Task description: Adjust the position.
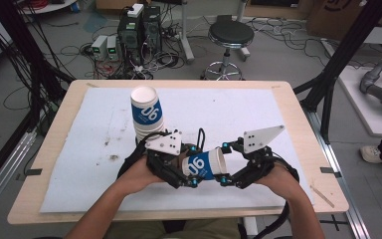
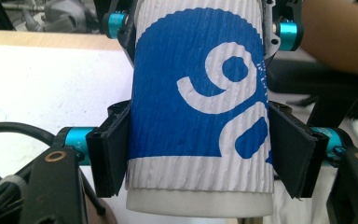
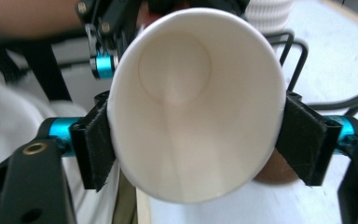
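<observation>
A blue-and-white ribbed paper cup (image 1: 205, 164) lies on its side above the table's front middle, held between both grippers. My left gripper (image 1: 193, 166) is shut on its base end; in the left gripper view its pads (image 2: 107, 154) press both sides of the cup (image 2: 196, 93). My right gripper (image 1: 224, 164) is shut on the rim end; in the right gripper view the cup's open mouth (image 3: 191, 102) faces the camera with the pads (image 3: 303, 140) against its rim. A stack of like cups (image 1: 146, 112) stands upright just behind the left gripper.
A white mat (image 1: 258, 114) covers most of the wooden table (image 1: 298, 104); it has a few dark stains at the left. Beyond the far edge stand a black stool (image 1: 230, 35), computer cases (image 1: 139, 30) and loose cables on the floor.
</observation>
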Demonstrator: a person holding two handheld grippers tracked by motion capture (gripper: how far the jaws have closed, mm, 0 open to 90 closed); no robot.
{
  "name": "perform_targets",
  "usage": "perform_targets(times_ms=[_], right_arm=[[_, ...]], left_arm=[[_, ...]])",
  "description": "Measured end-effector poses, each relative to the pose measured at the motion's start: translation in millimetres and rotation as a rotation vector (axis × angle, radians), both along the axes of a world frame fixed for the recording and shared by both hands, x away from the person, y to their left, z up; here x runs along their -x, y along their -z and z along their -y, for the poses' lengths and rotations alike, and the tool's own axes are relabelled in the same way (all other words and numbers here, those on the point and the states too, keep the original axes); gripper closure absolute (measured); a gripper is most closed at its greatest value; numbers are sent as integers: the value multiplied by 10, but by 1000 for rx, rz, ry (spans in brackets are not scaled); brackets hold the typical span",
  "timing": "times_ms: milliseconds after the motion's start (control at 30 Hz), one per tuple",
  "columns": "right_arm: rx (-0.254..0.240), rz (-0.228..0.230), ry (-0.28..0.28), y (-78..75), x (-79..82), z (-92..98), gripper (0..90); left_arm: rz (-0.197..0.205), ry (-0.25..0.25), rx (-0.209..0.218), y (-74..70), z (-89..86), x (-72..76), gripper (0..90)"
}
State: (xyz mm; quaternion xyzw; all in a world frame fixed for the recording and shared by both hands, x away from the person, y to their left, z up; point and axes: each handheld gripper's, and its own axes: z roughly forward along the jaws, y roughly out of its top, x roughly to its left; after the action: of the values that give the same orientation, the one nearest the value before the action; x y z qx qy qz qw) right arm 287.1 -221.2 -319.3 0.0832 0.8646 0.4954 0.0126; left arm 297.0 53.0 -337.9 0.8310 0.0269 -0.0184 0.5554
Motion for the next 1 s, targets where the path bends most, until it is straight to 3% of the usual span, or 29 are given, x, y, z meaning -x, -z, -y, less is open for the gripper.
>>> perform_targets(times_ms=[133,233,633,1000], right_arm=[[-119,-13,26,0,-6,29,182],[-166,-30,53,-13,-19,66,182],[-227,-40,63,5,-41,131,168],[-367,-58,55,49,-71,190,168]], left_arm=[[-22,-17,67,-7,-45,-18,287],[-35,-30,110,-14,-85,-28,288],[-47,-49,206,9,-141,-32,287],[-62,-69,361,-4,-179,-22,287]])
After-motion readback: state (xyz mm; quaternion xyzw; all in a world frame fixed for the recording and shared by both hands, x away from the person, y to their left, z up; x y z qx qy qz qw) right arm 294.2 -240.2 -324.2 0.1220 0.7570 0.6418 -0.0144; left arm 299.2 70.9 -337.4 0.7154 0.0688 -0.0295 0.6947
